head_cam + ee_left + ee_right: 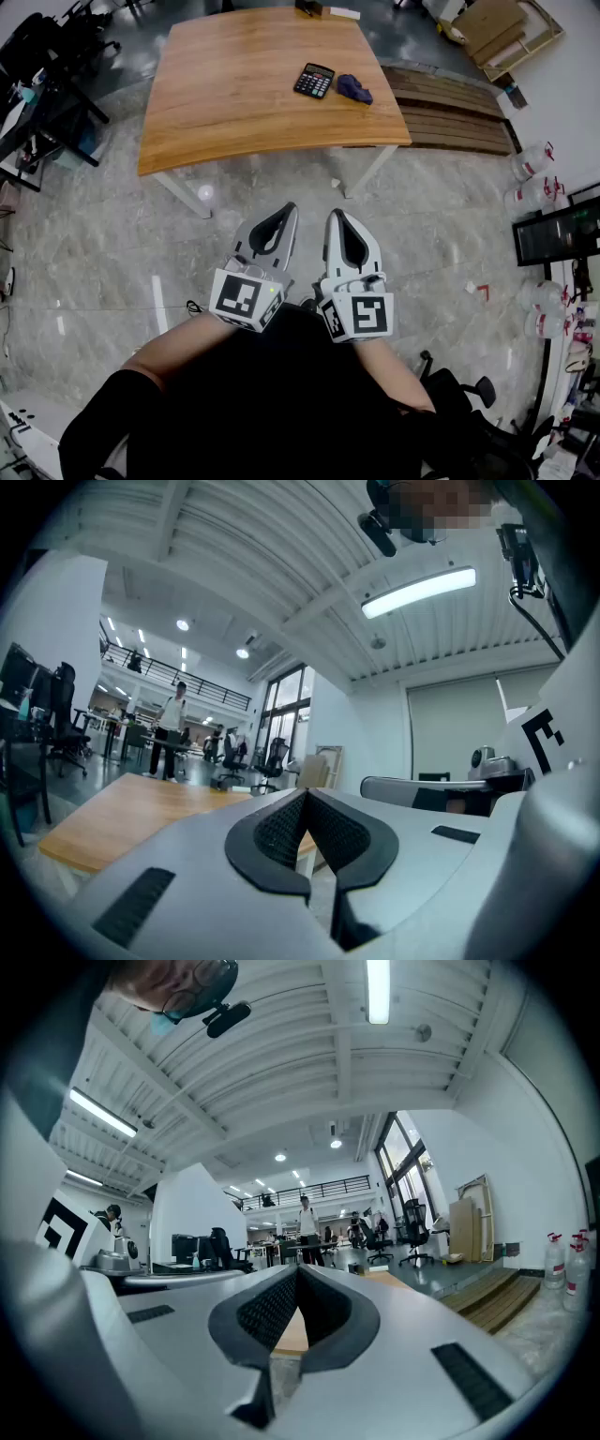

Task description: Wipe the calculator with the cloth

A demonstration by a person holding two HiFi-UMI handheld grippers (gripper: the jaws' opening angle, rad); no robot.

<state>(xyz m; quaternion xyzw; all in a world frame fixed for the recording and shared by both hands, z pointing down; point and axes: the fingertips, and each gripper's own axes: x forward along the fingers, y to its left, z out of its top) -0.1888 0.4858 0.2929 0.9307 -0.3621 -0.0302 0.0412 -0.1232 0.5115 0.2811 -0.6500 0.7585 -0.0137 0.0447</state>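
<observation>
The wiping has not begun; this looks like the approach. Both claws are held level, close to the person's body and side by side above the floor (112, 244), well short of the counter (234, 84). The left claw (284, 214) is pressed together with nothing between its jaws. The right claw (336, 217) is the same, closed and empty.

The calculator (314, 81) lies on the counter far ahead of both claws, roughly in line with the gap between them. The cloth (354, 88) sits just beside it, on the right claw's side. I cannot tell whether the two touch.

The next move, as I judge it, is to carry both claws forward to the counter, spread the right claw and pinch the cloth. The left claw may be needed to steady the calculator, since a light, flat body would likely slide on smooth wood under a wipe.

The calculator is a dark, thin rectangle with rows of small keys. The cloth is dark blue and soft, bunched into a small heap, so a pinch at a raised fold should catch it. The counter is warm, smooth wood with curved edges. The claws have pale grey hard shells, and their pads (277, 829) are black and finely ribbed. The floor is glossy grey stone.
</observation>
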